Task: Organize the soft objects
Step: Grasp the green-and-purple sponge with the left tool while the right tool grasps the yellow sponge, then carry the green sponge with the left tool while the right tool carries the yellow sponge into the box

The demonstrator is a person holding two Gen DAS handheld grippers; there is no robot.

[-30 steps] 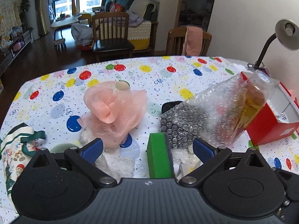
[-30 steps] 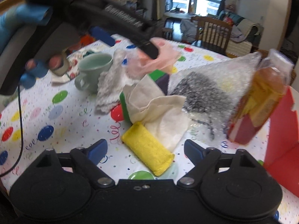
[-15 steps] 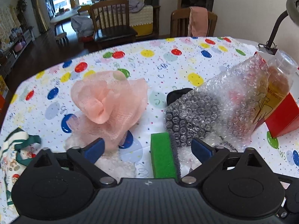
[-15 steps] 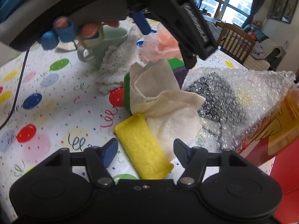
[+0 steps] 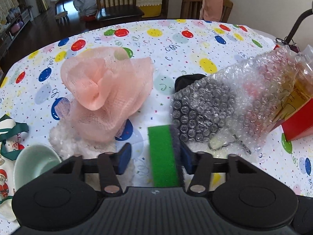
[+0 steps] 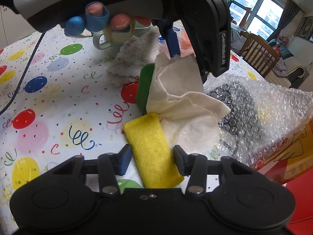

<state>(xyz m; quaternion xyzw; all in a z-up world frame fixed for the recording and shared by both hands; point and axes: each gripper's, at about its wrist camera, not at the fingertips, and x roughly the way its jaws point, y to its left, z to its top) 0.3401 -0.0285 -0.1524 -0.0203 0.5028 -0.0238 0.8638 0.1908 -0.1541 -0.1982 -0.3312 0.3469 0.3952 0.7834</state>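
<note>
In the left wrist view my left gripper (image 5: pixel 154 158) is partly open around a green sponge (image 5: pixel 163 154) standing on edge; the right pad touches its dark side, the left pad stands apart. A pink mesh puff (image 5: pixel 105 96) lies on a white fluffy cloth (image 5: pixel 64 141) just ahead to the left. In the right wrist view my right gripper (image 6: pixel 150 159) is partly open around a yellow sponge (image 6: pixel 152 150), pads close to its sides. A white cloth (image 6: pixel 183 105) lies against the green sponge (image 6: pixel 144 86). The left gripper's body (image 6: pixel 207 29) hangs above.
Bubble wrap (image 5: pixel 225 105) covers a dark object and leans on a bottle (image 5: pixel 295 96) and red box (image 5: pixel 299 121) at the right. A pale green mug (image 5: pixel 33 164) and printed bag (image 5: pixel 7 137) sit at the left. Chairs stand beyond the table's far edge.
Both grippers have narrowed and lowered: the left closed in around the green sponge, the right moved forward and closed in around the yellow sponge.
</note>
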